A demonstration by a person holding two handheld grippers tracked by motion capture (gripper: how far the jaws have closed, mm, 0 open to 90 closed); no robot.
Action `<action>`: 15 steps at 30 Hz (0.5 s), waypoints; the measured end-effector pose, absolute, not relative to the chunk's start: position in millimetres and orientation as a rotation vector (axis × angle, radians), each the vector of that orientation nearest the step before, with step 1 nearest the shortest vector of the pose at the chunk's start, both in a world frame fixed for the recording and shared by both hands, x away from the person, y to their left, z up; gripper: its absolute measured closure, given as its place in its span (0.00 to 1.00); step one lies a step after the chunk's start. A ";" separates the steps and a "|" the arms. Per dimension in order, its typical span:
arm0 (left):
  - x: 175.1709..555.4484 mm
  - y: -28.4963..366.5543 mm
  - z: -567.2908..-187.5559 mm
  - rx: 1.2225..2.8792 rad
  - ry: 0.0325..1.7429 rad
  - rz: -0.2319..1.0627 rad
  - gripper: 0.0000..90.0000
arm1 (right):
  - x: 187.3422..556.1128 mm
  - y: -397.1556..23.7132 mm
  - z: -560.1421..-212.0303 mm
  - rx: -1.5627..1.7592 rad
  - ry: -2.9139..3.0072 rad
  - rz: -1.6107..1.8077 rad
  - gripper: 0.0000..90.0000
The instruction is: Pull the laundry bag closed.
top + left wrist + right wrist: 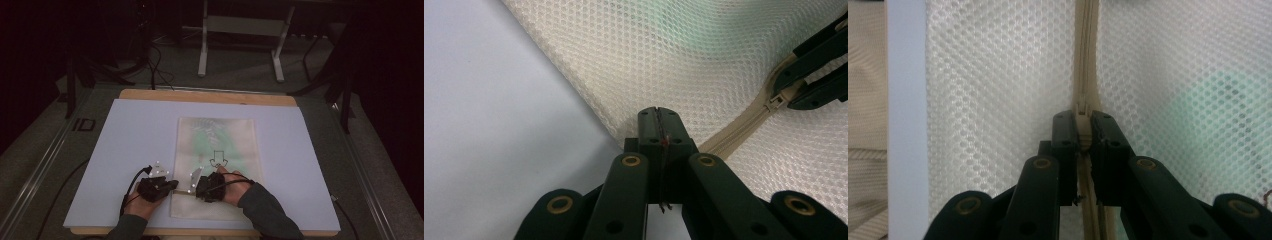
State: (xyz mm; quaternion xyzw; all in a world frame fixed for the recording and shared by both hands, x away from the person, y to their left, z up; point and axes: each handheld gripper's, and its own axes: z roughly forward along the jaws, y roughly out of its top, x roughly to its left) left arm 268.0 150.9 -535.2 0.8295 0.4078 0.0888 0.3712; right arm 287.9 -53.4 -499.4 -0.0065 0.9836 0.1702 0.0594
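Your right gripper [1084,131] has its jaws narrowed onto the zipper pull [1083,120], the zipper [1085,60] running straight ahead from them. Your left gripper [657,127] is clamped on the mesh bag [634,55] edge, the zipper angling off to its right.

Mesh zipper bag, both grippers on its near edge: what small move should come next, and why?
Probably the right gripper should draw the zipper pull along the zipper. It is shut on the pull, while the left gripper is shut on the mesh bag at its edge, anchoring it on the white board.
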 end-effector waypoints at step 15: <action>268.0 151.0 -535.3 2.124 1.047 0.225 0.99 | 287.9 -62.6 -499.3 -0.015 2.980 0.487 0.91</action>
